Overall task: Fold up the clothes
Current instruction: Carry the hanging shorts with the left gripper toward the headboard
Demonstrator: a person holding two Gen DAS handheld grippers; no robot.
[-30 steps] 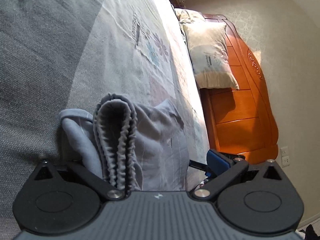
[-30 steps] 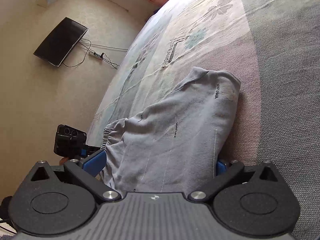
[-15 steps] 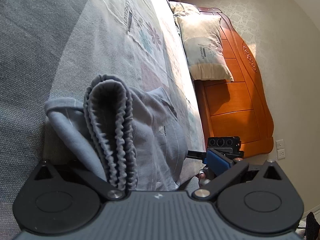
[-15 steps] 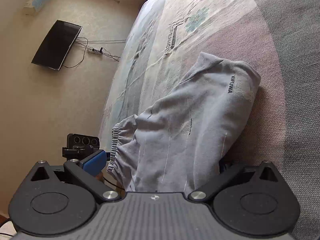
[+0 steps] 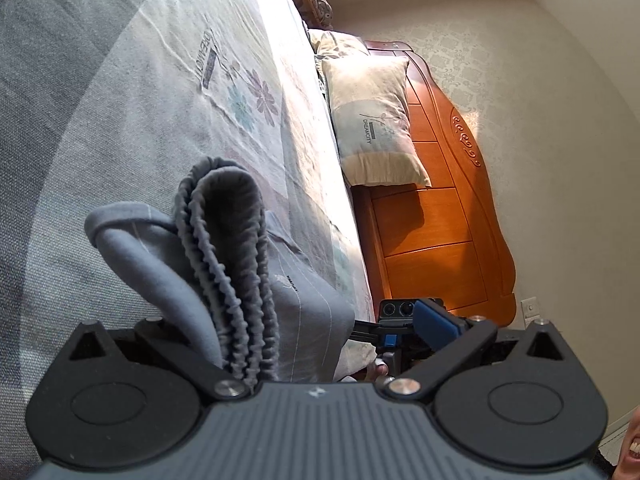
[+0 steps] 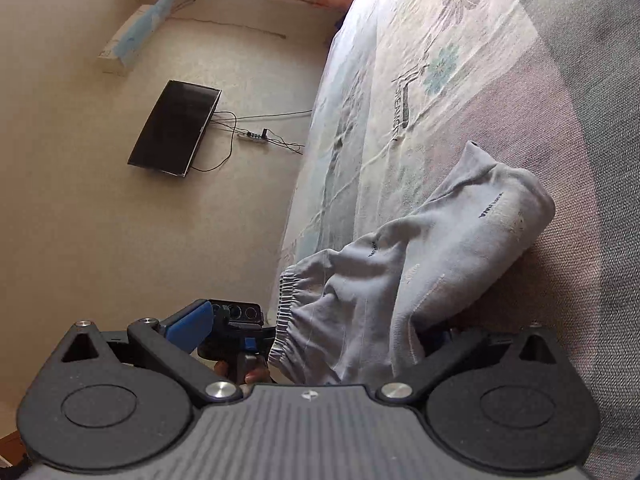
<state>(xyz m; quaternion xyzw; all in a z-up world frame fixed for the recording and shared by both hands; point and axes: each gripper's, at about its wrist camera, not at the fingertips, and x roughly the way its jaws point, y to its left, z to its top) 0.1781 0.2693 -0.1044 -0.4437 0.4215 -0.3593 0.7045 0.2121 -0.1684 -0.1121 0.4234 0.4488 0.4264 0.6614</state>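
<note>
From the left wrist, the grey cotton trousers (image 5: 236,264) with a ruched elastic waistband rise in a doubled loop from the left gripper (image 5: 296,336), whose wide-spread fingers flank the cloth above the floral bedspread (image 5: 192,92). From the right wrist, the trousers drape across the spread right gripper (image 6: 320,340); whether either grips, I cannot tell.

Open bed (image 5: 132,92) is lying free from ten to twelve o'clock of the left tongs (image 5: 280,332). The bunched grey garment (image 5: 236,264) is filling their mouth; pillow (image 5: 372,120) and wooden headboard (image 5: 444,216) are blocking two o'clock.
</note>
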